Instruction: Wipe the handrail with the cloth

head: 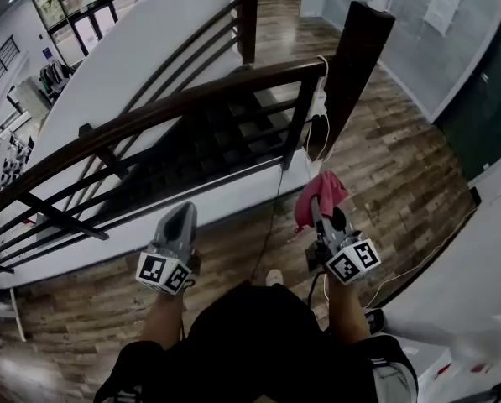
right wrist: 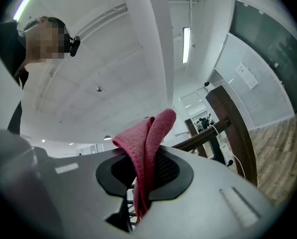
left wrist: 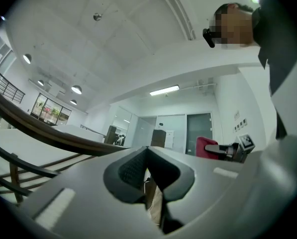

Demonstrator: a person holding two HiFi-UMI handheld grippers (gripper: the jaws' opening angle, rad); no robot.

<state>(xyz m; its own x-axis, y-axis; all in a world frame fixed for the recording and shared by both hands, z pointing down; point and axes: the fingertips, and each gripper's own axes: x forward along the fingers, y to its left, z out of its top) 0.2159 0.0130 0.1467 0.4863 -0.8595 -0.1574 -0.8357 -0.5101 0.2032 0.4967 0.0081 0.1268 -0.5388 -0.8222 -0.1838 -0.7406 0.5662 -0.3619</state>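
The right gripper (right wrist: 146,164) clamps the pink cloth (head: 319,193), lower right of centre. The handrail (head: 174,107) slants above it, from upper right down to the left edge. The left gripper (head: 180,218) is closed and empty.

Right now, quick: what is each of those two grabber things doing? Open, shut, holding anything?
Left gripper: shut, nothing in it.
Right gripper: shut on the cloth.
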